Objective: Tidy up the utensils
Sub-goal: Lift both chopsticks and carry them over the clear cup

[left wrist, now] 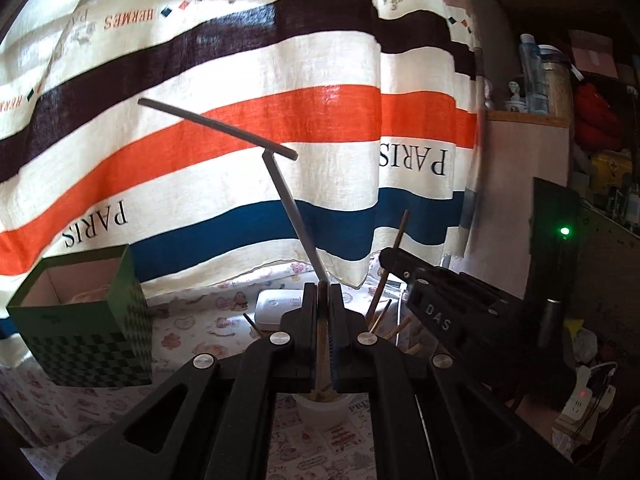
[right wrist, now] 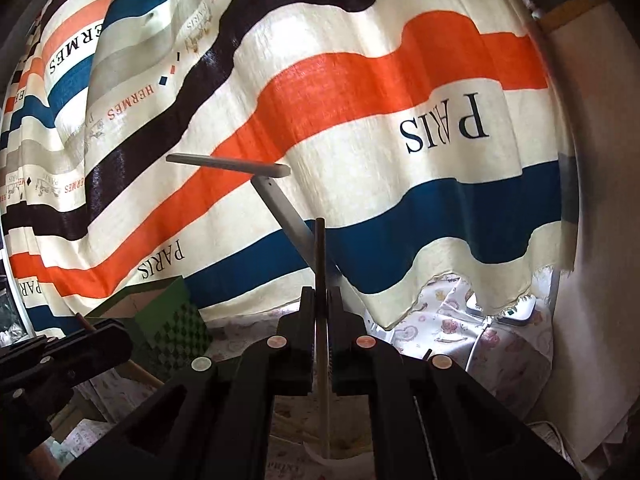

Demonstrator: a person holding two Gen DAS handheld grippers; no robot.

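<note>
We see the left hand-held gripper [left wrist: 323, 292] clamped on one brown wooden chopstick [left wrist: 321, 344], above a white cup [left wrist: 320, 410]. The right hand-held gripper [right wrist: 321, 300] pinches one dark-tipped pale chopstick [right wrist: 320, 256] upright. Several more chopsticks [left wrist: 384, 312] stand just beside the left one; we can't count them.

You are in a lived-in home room, not a lab or a shop. A striped cloth [left wrist: 280, 92] printed with "HERMES" and "PARIS" hangs as a curtain behind the table [left wrist: 192, 320], which wears a cartoon-print cover. At its left edge stands a green checked box [left wrist: 92, 340]. Off the right edge, a wooden shelf [left wrist: 528, 118] holds bottles [left wrist: 532, 72] and clutter, and a plugged-in power strip [left wrist: 580, 404] lies below it.
</note>
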